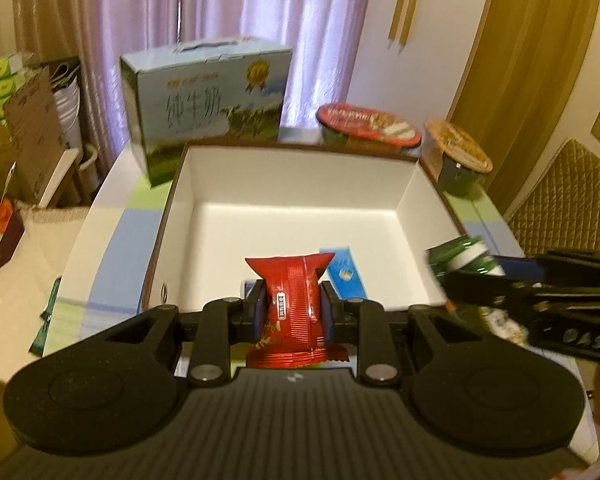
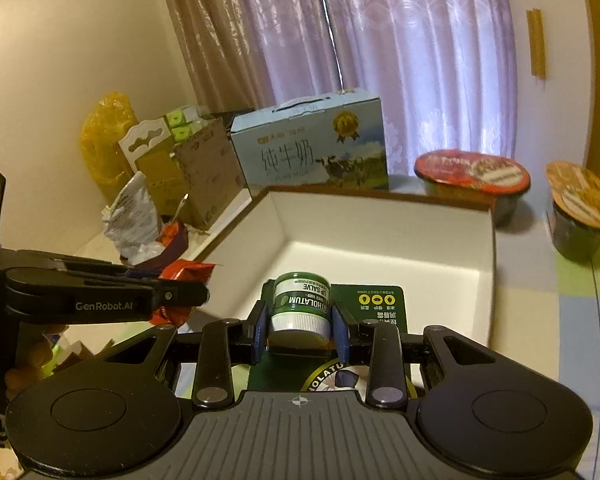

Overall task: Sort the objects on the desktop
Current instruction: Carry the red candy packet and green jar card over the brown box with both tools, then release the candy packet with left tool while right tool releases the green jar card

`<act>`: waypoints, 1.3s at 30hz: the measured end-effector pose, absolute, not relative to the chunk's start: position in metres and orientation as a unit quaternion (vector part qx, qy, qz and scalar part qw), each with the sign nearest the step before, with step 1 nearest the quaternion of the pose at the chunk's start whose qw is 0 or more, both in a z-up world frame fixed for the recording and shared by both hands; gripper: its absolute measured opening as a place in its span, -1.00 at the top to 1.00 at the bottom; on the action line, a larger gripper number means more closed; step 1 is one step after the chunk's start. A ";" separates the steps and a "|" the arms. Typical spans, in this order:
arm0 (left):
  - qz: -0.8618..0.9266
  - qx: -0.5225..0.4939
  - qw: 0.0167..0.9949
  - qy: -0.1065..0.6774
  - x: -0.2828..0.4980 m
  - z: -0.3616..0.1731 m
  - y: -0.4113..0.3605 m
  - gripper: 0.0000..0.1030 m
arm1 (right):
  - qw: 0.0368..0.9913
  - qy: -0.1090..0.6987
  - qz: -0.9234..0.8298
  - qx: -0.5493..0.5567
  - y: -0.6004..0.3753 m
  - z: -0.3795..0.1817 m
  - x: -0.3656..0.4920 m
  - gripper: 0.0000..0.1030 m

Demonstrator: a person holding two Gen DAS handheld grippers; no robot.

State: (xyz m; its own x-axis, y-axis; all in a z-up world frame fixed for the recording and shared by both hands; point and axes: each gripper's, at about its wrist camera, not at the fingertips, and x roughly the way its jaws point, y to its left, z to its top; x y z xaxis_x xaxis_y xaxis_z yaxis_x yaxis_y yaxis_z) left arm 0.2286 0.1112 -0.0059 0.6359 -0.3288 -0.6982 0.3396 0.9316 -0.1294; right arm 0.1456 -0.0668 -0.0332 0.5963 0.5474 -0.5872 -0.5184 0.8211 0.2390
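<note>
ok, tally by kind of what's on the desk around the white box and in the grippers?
Instant noodle bowls: 2, red-lid bowl and orange-lid bowl
Milk cartons: 1, blue milk carton
Open boxes: 1, white box
Snack packets: 1, red packet in the left gripper
Lip salve packs: 1, green lip salve pack in the right gripper
Total: 6
</note>
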 end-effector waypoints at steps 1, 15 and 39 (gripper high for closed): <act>-0.189 0.006 0.905 0.382 0.234 -0.004 0.110 0.56 | 0.894 0.336 0.296 0.022 -0.064 -0.033 0.151 0.40; -0.212 -0.010 0.890 0.405 0.317 -0.016 0.097 0.56 | 0.901 0.346 0.261 0.033 -0.039 -0.045 0.235 0.40; -0.173 0.043 0.848 0.500 0.434 -0.103 0.066 0.56 | 0.871 0.448 0.198 0.042 -0.028 -0.123 0.340 0.40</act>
State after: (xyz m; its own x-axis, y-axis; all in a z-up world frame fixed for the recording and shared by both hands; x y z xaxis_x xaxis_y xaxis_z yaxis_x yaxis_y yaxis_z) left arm 0.4341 0.0660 -0.1026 0.4408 -0.2496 -0.8622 0.3366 0.9364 -0.0990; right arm 0.3401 -0.0276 -0.1227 0.5198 0.3835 -0.7634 -0.3075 0.9177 0.2516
